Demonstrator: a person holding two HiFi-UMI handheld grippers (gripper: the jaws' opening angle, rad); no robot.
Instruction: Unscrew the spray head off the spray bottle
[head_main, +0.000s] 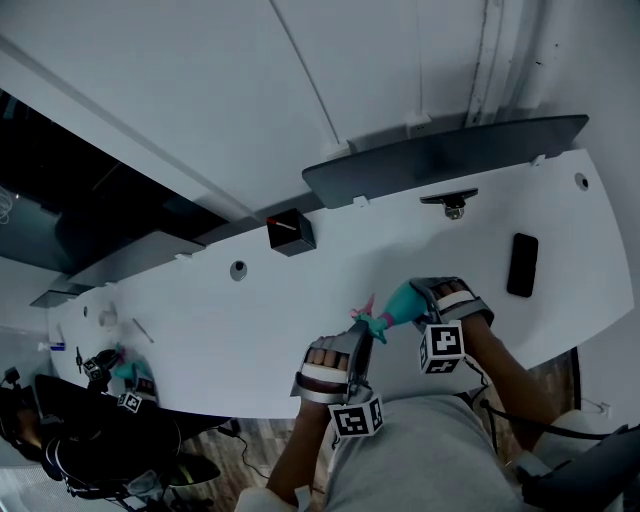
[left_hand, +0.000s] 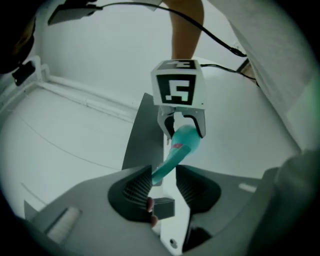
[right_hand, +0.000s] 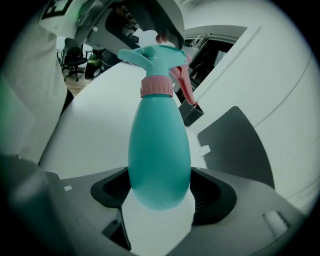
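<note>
In right gripper (right_hand: 160, 195), smooth egg-shaped teal bottle (right_hand: 160, 150), angular spray head (right_hand: 152, 57)

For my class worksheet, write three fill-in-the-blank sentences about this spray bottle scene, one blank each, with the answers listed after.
1. The right tongs grip the body of the ___ spray bottle.
2. The collar below the spray head is ___.
3. The left tongs are at the spray head's end, over a ___ table.
Answers: teal; pink; white.

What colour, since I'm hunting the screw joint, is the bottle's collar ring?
Pink collar ring, against the teal bottle; the right gripper view shows it best.
</note>
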